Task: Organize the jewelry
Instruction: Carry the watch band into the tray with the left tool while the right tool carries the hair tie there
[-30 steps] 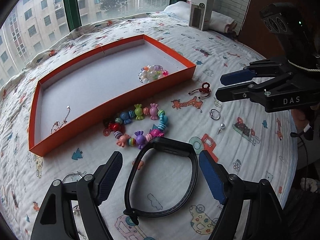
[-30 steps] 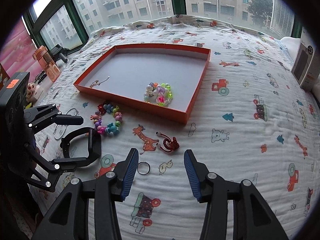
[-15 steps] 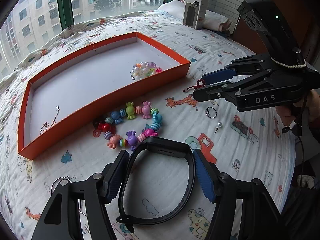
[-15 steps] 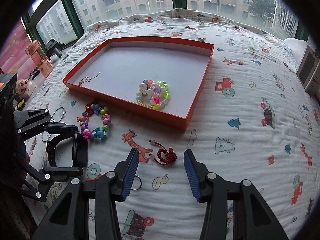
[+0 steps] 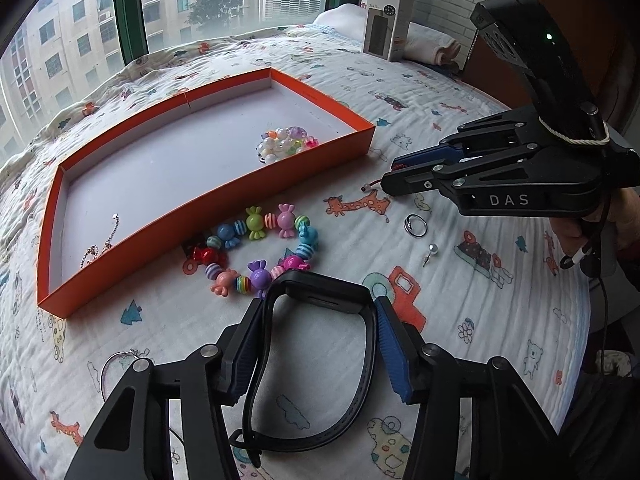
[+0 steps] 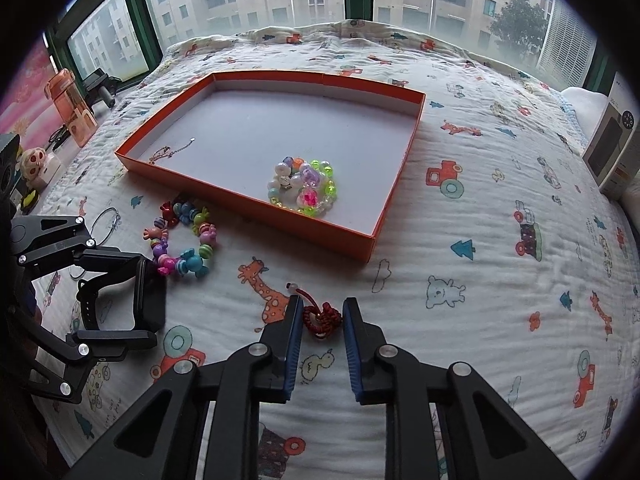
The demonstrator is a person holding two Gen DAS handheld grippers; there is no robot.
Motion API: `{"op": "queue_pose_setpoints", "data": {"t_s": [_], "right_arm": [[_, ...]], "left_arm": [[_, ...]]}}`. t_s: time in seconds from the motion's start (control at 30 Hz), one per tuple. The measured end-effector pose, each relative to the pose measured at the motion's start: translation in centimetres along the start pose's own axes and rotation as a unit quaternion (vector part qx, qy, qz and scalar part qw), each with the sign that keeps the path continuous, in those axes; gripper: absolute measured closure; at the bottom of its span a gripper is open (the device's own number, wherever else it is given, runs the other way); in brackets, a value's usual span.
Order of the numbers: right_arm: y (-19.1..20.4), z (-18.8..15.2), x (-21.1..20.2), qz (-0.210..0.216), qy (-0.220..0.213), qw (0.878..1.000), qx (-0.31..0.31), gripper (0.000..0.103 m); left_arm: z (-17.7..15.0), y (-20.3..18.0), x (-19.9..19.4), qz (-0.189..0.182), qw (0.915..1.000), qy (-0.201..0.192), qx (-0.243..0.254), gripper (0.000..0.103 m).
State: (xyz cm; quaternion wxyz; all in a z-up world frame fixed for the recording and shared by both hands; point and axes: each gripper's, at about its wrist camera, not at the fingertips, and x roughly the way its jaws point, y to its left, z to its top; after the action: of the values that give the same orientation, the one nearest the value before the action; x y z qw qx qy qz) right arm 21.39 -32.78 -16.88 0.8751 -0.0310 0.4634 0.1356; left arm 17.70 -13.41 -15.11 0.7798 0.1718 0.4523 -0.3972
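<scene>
Our orange tray (image 6: pixel 394 184) holds a glossy bead bracelet (image 6: pixel 304 186) and thin chain (image 6: pixel 170 152). Our left gripper (image 5: pixel 318 334) pinches the smooth black watch (image 5: pixel 320 292); our right gripper (image 6: pixel 320 326) brackets the red knotted cord (image 6: pixel 322 316), contact unclear.

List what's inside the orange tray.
Inside the orange tray lie a pastel bead bracelet near its front wall and a thin chain at the left corner. In the left wrist view, the front wall hides part of the chain.
</scene>
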Motion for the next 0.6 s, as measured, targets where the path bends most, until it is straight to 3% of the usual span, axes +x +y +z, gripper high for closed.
{"op": "queue_pose_setpoints", "data": {"t_s": [0.33, 0.6], "right_arm": [[0.8, 0.4, -2.4, 0.004, -0.033, 0.999, 0.012, 0.080], [2.0, 1.6, -5.1, 0.000, -0.074, 0.997, 0.008, 0.080]], "left_arm": [[0.0, 0.2, -3.2, 0.012, 0.9978, -0.039, -0.051, 0.046], [0.8, 1.2, -8.0, 0.045, 0.9894, -0.095, -0.100, 0.046]]}}
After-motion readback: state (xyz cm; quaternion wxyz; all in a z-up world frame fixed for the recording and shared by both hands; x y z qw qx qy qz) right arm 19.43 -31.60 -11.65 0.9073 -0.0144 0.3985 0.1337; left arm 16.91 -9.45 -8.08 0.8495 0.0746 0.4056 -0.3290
